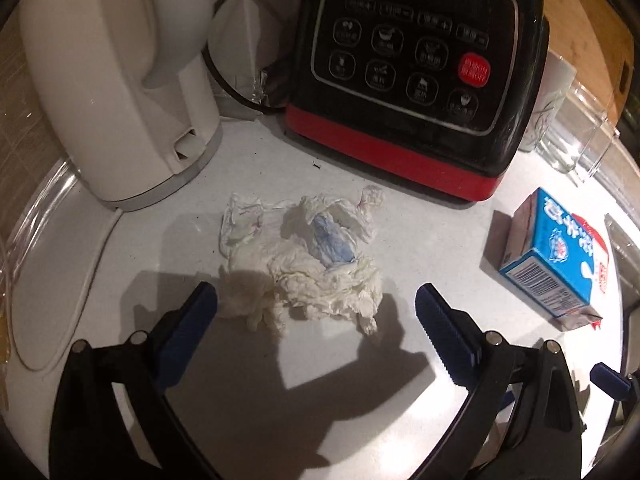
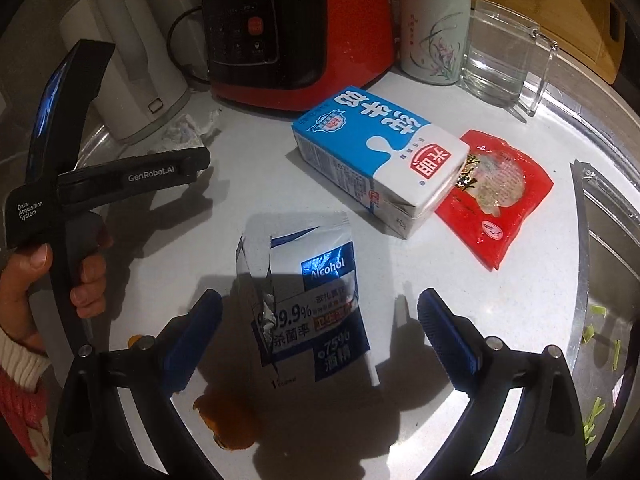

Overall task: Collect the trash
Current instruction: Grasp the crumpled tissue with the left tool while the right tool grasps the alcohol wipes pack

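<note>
A crumpled white tissue [image 1: 304,260] with a blue stain lies on the white counter. My left gripper [image 1: 316,304] is open and empty, its fingertips on either side of the tissue's near edge. My right gripper [image 2: 320,308] is open and empty, straddling a torn alcohol wipe packet [image 2: 308,304]. A blue and white milk carton [image 2: 376,160] lies on its side beyond it, partly on a red snack wrapper [image 2: 500,200]. The carton also shows in the left wrist view [image 1: 556,252]. Orange peel [image 2: 228,416] lies near my right gripper's left finger. The left gripper's body [image 2: 80,184] shows at the left of the right wrist view.
A white kettle [image 1: 116,92] and a black and red appliance [image 1: 412,72] stand at the back. A ceramic cup [image 2: 434,28] and a glass jug [image 2: 504,56] stand at the back right. A sink [image 2: 612,260] with green scraps lies to the right.
</note>
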Tool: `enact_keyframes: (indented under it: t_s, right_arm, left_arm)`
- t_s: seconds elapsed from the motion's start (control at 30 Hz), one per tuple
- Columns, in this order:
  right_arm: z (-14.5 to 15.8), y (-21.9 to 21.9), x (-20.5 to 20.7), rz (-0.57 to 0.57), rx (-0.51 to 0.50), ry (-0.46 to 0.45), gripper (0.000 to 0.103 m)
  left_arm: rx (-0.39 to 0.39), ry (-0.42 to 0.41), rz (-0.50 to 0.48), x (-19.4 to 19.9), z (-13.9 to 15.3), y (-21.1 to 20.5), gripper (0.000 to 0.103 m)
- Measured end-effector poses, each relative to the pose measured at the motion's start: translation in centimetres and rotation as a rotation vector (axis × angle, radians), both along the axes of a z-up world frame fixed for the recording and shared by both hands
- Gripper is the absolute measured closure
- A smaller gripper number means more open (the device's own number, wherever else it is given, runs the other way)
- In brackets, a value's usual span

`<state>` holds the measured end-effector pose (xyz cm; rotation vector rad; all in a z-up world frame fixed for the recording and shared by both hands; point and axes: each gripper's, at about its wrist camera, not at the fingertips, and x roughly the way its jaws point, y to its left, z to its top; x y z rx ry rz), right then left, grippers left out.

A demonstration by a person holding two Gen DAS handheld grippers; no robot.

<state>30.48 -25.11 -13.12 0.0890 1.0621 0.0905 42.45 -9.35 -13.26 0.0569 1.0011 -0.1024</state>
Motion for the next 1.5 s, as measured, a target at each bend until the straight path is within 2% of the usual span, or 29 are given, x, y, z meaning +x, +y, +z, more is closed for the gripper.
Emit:
enact_keyframes:
  t_s: [0.13, 0.23, 0.33, 0.43, 0.53, 0.6, 0.63, 0.7, 0.73, 0.77, 0.87, 1.0, 1.13, 1.5]
  right_arm:
    - [-0.6, 0.9, 0.7, 0.011, -0.011, 0.007, 0.006]
    - [-0.9, 1.3, 0.9, 0.014, -0.012, 0.011, 0.007]
    - [-1.1, 1.5, 1.1, 0.022, -0.008, 0.026, 0.017]
    - [-1.1, 1.9, 1.0, 0.031, -0.025, 0.026, 0.022]
    - [-1.0, 2.1, 0.9, 0.04, -0.043, 0.019, 0.033]
    - [-1.0, 2.1, 0.8, 0.04, -0.051, 0.016, 0.039]
    - [-0.9, 1.9, 0.7, 0.037, -0.054, 0.012, 0.045]
    - [-0.9, 1.6, 0.7, 0.033, -0.062, 0.005, 0.052]
    - [-0.9, 1.5, 0.8, 0.033, -0.061, 0.002, 0.06]
    - [-0.9, 1.5, 0.8, 0.034, -0.06, 0.001, 0.064]
    - [-0.7, 1.4, 0.8, 0.039, -0.052, -0.001, 0.07]
    - [-0.3, 1.4, 0.8, 0.046, -0.047, -0.008, 0.077]
    - [0.4, 0.9, 0.7, 0.038, -0.029, -0.027, 0.079]
    - [3.9, -0.1, -1.0, 0.041, -0.001, -0.114, 0.079]
  left_arm:
    - [0.044, 0.013, -0.013, 0.7, -0.6, -0.5, 0.009]
    - [0.032, 0.022, -0.008, 1.2, -0.8, -0.1, 0.012]
    - [0.001, 0.033, 0.006, 1.5, -1.1, 0.5, 0.019]
    - [-0.001, 0.028, 0.0, 1.7, -1.0, 1.0, 0.026]
    - [-0.008, 0.024, 0.0, 1.8, -0.8, 1.4, 0.038]
    - [-0.01, 0.018, 0.003, 1.9, -0.7, 1.8, 0.054]
    - [-0.013, 0.017, 0.006, 1.6, -0.5, 2.3, 0.057]
    - [-0.02, 0.02, 0.013, 1.8, -0.5, 2.8, 0.078]
    - [-0.028, 0.023, 0.02, 1.9, -0.4, 3.3, 0.084]
    - [-0.045, 0.03, 0.031, 2.1, -0.4, 3.8, 0.09]
    - [-0.093, 0.041, 0.049, 2.4, -0.5, 5.1, 0.093]
    - [-0.076, 0.032, 0.044, 2.2, -0.4, 5.5, 0.093]
    - [-0.088, 0.015, 0.038, 0.8, 0.5, 5.4, 0.094]
    - [-0.079, -0.068, 0.036, -4.8, 5.3, 6.5, 0.094]
